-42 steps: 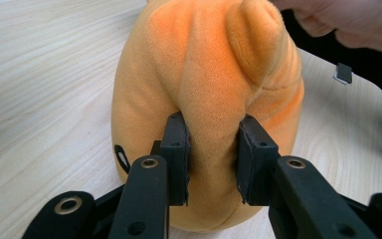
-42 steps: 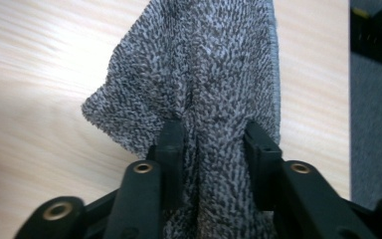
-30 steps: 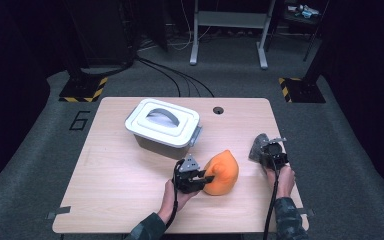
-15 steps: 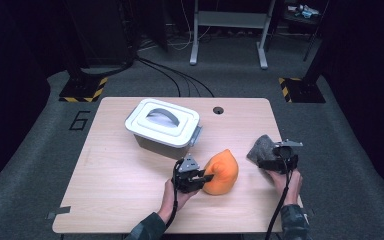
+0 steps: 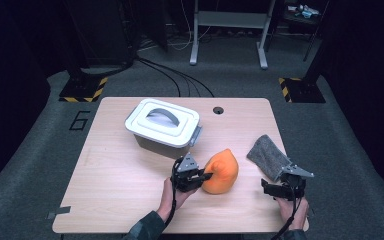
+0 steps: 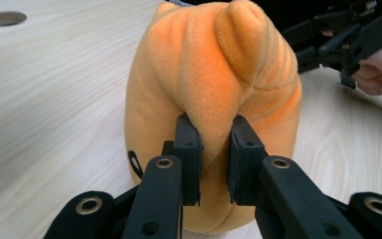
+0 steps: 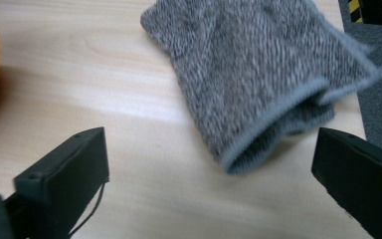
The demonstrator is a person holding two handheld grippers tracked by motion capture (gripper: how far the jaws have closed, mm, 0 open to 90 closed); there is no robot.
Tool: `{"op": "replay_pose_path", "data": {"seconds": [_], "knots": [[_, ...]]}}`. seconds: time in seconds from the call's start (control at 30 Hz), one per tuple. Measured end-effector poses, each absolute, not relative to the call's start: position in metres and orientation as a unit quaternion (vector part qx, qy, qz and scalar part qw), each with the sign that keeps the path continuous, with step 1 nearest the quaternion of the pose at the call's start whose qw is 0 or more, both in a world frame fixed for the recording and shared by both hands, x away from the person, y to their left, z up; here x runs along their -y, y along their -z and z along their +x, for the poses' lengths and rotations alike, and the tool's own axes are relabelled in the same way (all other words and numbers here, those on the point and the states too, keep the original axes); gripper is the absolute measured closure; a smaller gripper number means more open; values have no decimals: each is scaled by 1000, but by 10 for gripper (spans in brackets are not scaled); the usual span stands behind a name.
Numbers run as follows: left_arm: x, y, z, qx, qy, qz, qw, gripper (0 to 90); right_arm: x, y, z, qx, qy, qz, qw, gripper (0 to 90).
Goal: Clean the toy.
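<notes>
High view showed a wooden table [image 5: 115,180] with a white lidded box [image 5: 164,128] standing at its left-centre, the grey handle lying flat on the lid. Just in front of the box and to its right, the left gripper [image 5: 200,176] was closed on an orange plush toy [image 5: 221,171] — in the left gripper view its two black pads pinched a fold of the soft fabric [image 6: 214,129], having just been closing on it. The toy rested on the table. Farther right, near the table's edge, lay a grey knitted sleeve [image 5: 269,155]. The right gripper [image 5: 275,189] was just before it with jaws spread wide, nothing between them — they had just been opening.
</notes>
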State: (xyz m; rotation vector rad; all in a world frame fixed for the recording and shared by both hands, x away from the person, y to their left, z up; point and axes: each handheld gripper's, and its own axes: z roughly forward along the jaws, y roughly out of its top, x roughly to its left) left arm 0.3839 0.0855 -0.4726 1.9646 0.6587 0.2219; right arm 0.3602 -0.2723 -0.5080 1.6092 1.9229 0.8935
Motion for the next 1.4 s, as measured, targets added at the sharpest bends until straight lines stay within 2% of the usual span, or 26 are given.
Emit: {"op": "replay_pose_path", "data": {"seconds": [0.67,1.4], "knots": [[-100,445,367,-236,-111,834,486,787,272,527,357,-707,-305,588,248,0],[-152,435,338,-251,-114,828,488,786,272,529,358,-712,-298,587,245,0]]}}
